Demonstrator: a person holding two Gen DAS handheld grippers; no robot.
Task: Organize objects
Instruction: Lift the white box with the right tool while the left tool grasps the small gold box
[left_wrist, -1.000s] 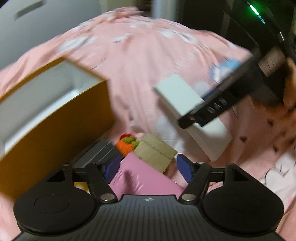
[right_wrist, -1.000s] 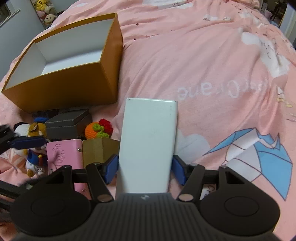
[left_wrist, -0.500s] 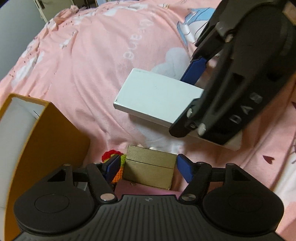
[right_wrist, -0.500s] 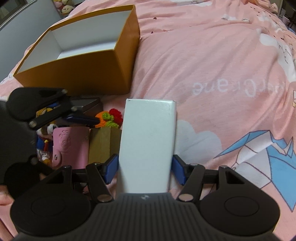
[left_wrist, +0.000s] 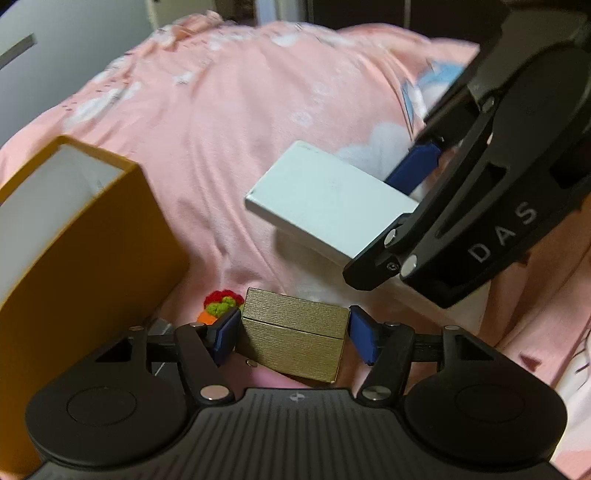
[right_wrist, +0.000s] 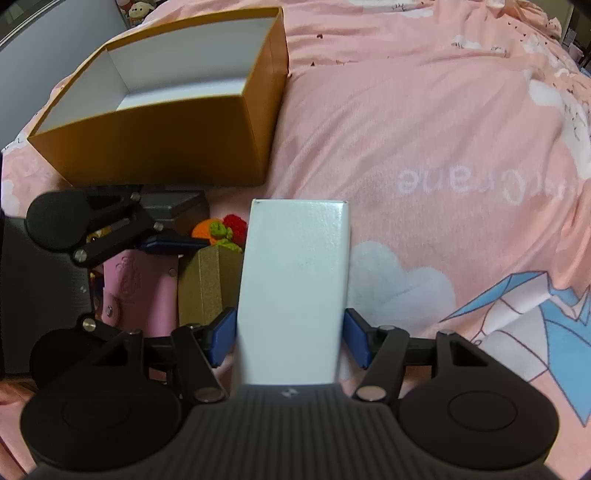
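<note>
The right gripper (right_wrist: 290, 332) clamps a smooth white box (right_wrist: 295, 288) above the pink bedspread (right_wrist: 424, 129). The left gripper (left_wrist: 293, 334), jaws just closing, straddles a ribbed gold box (left_wrist: 295, 336) beside the orange carton (right_wrist: 155, 147); pad contact unclear.

White box (right_wrist: 295, 291) between right jaws

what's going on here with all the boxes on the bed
A person is tidying things on a pink bedspread using two handheld grippers. The right gripper is clamped on a long white box. The left gripper has just been closing around a small gold box; its fingers sit on either side, apparently not yet pressing. An open orange box stands nearby with nothing visible inside. A pink case and a crocheted toy lie beside the gold box.
</note>
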